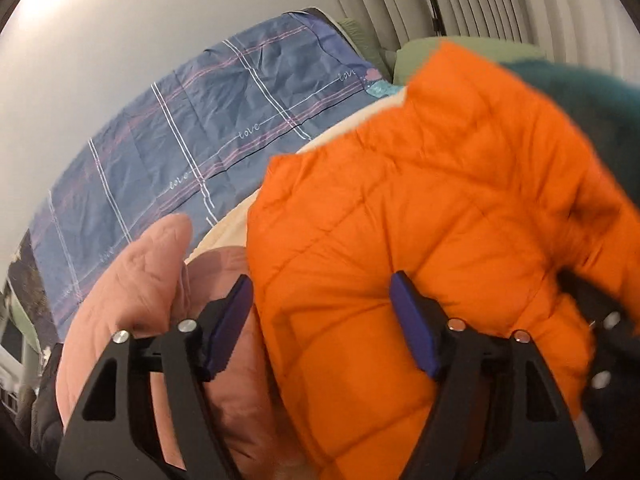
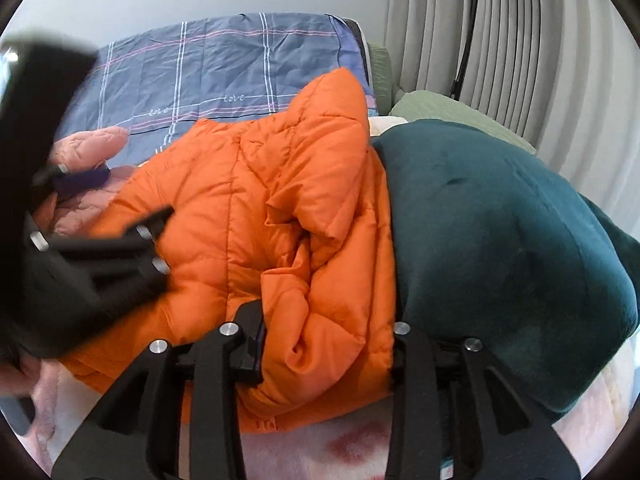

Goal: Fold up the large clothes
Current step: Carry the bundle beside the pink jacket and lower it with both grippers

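Right tool (image 2: 326,344) sat nearest in the right wrist view, fingers spread wide, pressed down over the bunched near edge of the orange puffer jacket (image 2: 248,208); fabric lay between the fingers but not pinched. Left tool (image 1: 322,324) also spread wide in its own view, its right purple pad (image 1: 412,330) touching the orange jacket, left pad (image 1: 230,328) over the pink quilted garment (image 1: 132,280); nothing gripped.

Right wrist view alone showed the left tool (image 2: 116,200) from outside: blurred black frame at the left, tilted, resting on the jacket's left side. It also showed the dark green garment (image 2: 500,240) whole, lying right of the jacket and touching it, and a pink-white blanket (image 2: 320,448) under the near edge. Left wrist view caught only a green corner (image 1: 580,92) at far right.

Jacket lay crumpled mid-bed, directly ahead of both tools. Beyond it, the blue plaid bedsheet (image 1: 180,132) ran to the far wall, light green pillow (image 2: 440,110) and grey curtains (image 2: 520,40) far right.
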Motion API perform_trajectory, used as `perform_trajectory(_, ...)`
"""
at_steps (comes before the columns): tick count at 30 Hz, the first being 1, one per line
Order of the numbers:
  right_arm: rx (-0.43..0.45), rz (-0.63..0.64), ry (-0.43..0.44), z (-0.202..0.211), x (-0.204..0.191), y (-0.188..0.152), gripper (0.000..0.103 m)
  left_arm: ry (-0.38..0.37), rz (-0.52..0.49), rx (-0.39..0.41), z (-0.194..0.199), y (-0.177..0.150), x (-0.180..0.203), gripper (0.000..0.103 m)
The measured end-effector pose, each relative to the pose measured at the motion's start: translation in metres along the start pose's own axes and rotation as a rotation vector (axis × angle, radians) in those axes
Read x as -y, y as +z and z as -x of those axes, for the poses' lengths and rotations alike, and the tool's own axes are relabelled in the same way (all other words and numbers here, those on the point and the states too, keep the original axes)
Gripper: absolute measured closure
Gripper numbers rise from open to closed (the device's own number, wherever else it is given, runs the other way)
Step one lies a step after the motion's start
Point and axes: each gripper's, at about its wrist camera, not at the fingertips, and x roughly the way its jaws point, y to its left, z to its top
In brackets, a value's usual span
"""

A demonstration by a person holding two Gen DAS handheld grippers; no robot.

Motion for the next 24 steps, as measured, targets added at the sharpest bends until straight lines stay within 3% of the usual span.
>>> perform_trajectory(6, -0.047, -0.171, 0.197, 0.023, 0.031, 0.005, 0.067, -0.018, -0.01, -0.012, 0.007, -0.003, 0.007, 0.037)
perform_trajectory(7, -0.047, -0.19, 0.203, 0.029, 0.034, 0.003, 0.061, -0.03, -0.001, -0.013, 0.01, -0.002, 0.005, 0.037)
perform_trajectory(9, 0.012, -0.199, 0.188, 0.048, 0.038, 0.005, 0.045, -0.027, 0.014, -0.017, 0.01, -0.003, 0.003, 0.037)
perform_trajectory(12, 0.112, -0.18, 0.2, 0.082, 0.041, 0.01, 0.041, -0.029, 0.056, -0.031, 0.006, -0.001, 0.002, 0.037)
perform_trajectory(13, 0.135, -0.169, 0.222, 0.09, 0.04, 0.011, 0.046, -0.029, 0.081, -0.033, 0.005, 0.0, 0.0, 0.037)
perform_trajectory(14, 0.151, -0.139, 0.268, 0.099, 0.037, 0.011, 0.062, -0.028, 0.094, -0.032, 0.005, 0.0, 0.0, 0.037)
perform_trajectory(17, 0.107, -0.078, 0.312, 0.094, 0.024, 0.009, 0.083, -0.019, 0.118, -0.03, 0.009, -0.001, -0.004, 0.032)
perform_trajectory(19, 0.014, -0.117, 0.251, 0.064, 0.026, 0.006, 0.087, -0.027, 0.138, -0.034, 0.014, -0.001, -0.011, 0.028)
perform_trajectory(20, -0.044, -0.166, 0.234, 0.046, 0.033, 0.003, 0.095, -0.03, 0.145, -0.034, 0.018, -0.002, -0.014, 0.027)
perform_trajectory(22, -0.163, -0.311, 0.267, -0.002, 0.052, -0.003, 0.103, -0.043, 0.164, -0.031, 0.026, -0.004, -0.023, 0.023)
perform_trajectory(24, -0.192, -0.339, 0.269, -0.018, 0.051, -0.001, 0.103, -0.065, 0.186, -0.026, 0.034, -0.007, -0.03, 0.02)
